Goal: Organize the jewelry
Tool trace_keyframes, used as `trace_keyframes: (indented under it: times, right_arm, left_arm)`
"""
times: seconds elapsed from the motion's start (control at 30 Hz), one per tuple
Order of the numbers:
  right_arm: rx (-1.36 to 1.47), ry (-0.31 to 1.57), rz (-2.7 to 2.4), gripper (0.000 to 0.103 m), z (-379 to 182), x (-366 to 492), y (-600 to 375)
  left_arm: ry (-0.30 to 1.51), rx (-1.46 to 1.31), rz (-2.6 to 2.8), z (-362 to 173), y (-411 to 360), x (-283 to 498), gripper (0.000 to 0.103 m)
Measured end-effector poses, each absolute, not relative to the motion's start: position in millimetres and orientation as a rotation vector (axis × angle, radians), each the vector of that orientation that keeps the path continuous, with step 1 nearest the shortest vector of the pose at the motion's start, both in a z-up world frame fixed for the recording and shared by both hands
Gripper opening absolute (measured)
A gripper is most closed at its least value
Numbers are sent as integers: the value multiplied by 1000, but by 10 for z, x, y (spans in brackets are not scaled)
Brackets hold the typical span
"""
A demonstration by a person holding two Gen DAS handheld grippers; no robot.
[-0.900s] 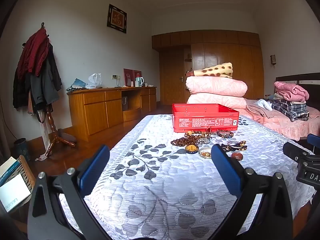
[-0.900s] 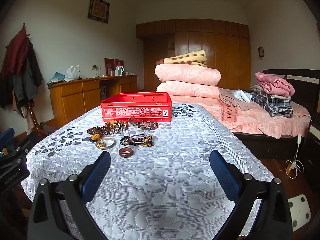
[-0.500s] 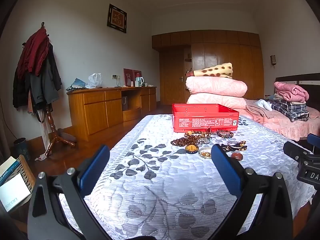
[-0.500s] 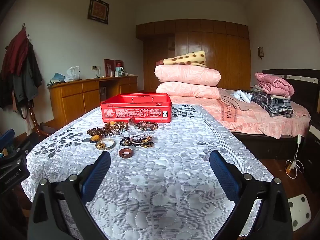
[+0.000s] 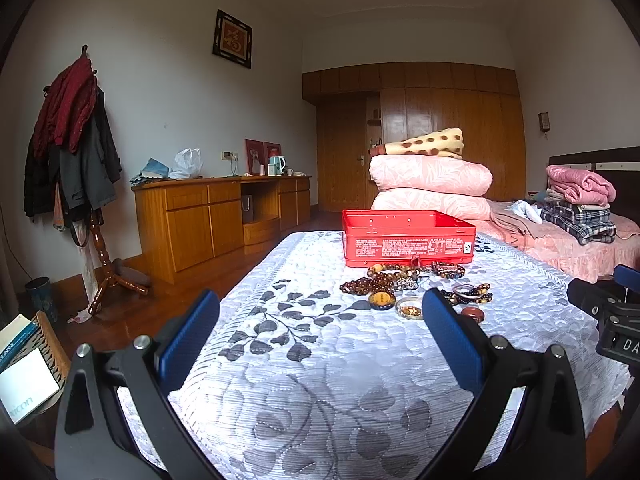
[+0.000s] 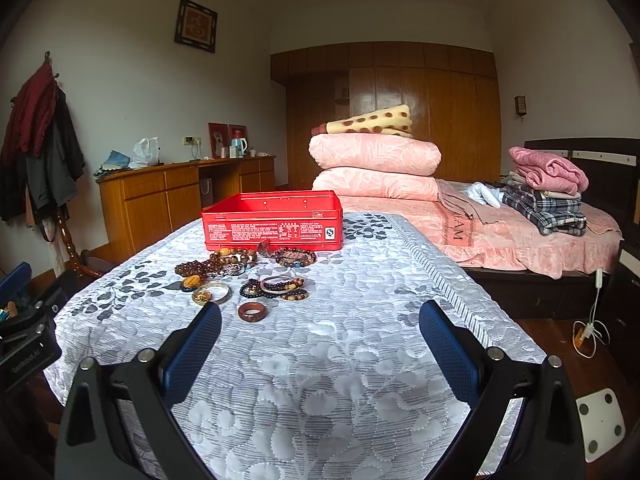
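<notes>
Quilted white cloth with grey leaves covers the tabletop (image 6: 360,360), with a bed and stacked bedding behind it. Both pairs of blue fingers are spread wide and hold nothing: the left gripper (image 5: 320,332) and the right gripper (image 6: 320,340) hang over the near end, well short of the red tin (image 6: 274,222).

Nearest the right gripper, in front of the tin, lies a brown ring (image 6: 251,312); it looks rigid, light and smooth, so I would pinch it across its band or it may skid on the cloth. Slightly closer to the tin sit a clear bangle (image 6: 213,293) and a cluster of beaded bracelets with a silver bangle (image 6: 280,287). Touching the tin's front wall are more beaded bracelets (image 6: 236,258), with an amber pendant (image 6: 191,281) on their left. Bead strings will likely sag and trail, so take several beads at once. The open tin seems the likely home.
</notes>
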State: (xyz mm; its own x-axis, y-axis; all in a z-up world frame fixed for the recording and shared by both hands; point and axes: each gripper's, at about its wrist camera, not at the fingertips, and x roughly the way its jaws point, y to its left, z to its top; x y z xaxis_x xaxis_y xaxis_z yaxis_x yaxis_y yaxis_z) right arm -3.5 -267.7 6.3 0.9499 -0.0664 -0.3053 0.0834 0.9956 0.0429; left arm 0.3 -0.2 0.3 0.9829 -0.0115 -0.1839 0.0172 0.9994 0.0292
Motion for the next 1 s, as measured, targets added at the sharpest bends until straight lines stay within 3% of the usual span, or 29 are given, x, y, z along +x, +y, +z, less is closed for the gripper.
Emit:
trace_keyframes:
  times: [1.0]
  right_arm:
    - [62, 300, -79, 97, 66, -43, -2692]
  left_arm:
    - [179, 27, -9, 4, 6, 3, 98]
